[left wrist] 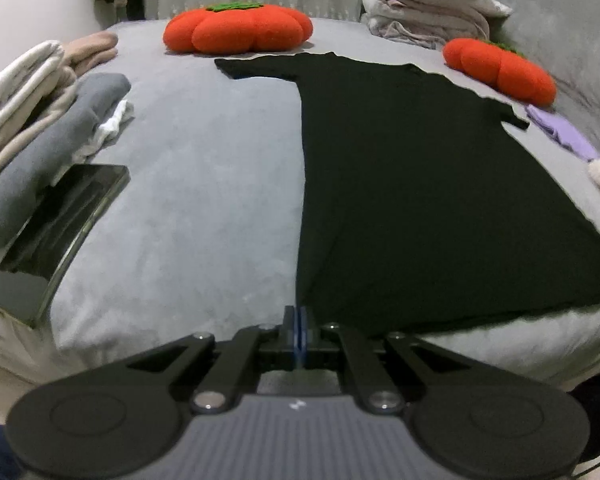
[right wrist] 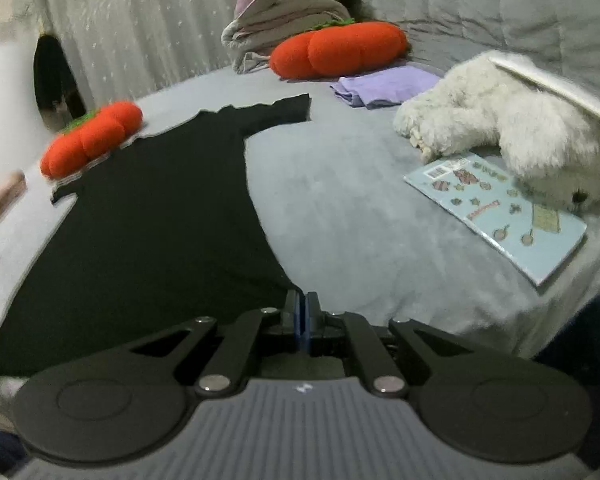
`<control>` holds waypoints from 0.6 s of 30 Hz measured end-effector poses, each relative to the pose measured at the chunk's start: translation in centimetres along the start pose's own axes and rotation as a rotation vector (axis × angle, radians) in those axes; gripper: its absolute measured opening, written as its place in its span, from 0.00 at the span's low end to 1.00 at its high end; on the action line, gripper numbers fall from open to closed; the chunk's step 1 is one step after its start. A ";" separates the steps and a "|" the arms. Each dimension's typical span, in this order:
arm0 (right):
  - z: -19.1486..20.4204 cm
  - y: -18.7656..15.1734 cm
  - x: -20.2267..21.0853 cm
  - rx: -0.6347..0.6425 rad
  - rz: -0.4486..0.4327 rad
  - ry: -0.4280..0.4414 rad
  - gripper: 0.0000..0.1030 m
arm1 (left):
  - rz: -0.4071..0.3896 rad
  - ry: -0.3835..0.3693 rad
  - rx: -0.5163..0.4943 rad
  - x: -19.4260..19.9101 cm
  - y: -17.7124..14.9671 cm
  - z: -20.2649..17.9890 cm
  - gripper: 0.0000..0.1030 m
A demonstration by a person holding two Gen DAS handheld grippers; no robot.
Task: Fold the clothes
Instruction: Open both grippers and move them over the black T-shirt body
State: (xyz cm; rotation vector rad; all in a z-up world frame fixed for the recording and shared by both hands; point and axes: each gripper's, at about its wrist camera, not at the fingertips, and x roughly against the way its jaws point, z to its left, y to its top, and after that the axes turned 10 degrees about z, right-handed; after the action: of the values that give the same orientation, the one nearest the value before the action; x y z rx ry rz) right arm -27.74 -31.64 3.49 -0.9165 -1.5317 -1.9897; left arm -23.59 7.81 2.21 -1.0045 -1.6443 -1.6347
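My left gripper (left wrist: 300, 312) and right gripper (right wrist: 302, 298) each pinch a hem corner of the black T-shirt (left wrist: 420, 180) (jaws fully closed), so I'd lift both evenly, keeping the hem taut.

The left gripper (left wrist: 300, 312) is matte black. Its two narrow fingers (left wrist: 289, 320) carry blue pads on their inner faces. Behind the fingers, four flat black link bars fan back to a ribbed grey body, each pinned with round silver screws. A small white logo sits on the ribbed body, just behind the fingers. A large black disc with a raised ring flanks the body on each side. The right gripper (right wrist: 302, 306) has the same build: black fingers (right wrist: 291, 312), blue pads, silver screws, ribbed grey body, white logo, twin discs. Dark navy cloth shows at the frame edges beside both bodies.
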 end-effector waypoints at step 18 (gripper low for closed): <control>-0.7 1.0 1.0 -0.053 -0.033 0.034 0.39 | -0.021 -0.145 0.225 2.0 0.7 3.4 0.49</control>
State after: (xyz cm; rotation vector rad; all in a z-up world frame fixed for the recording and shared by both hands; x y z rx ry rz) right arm -27.86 -32.59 4.82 -0.8785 -1.4915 -2.0676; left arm -23.80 11.31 4.07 -1.0122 -1.8921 -1.3795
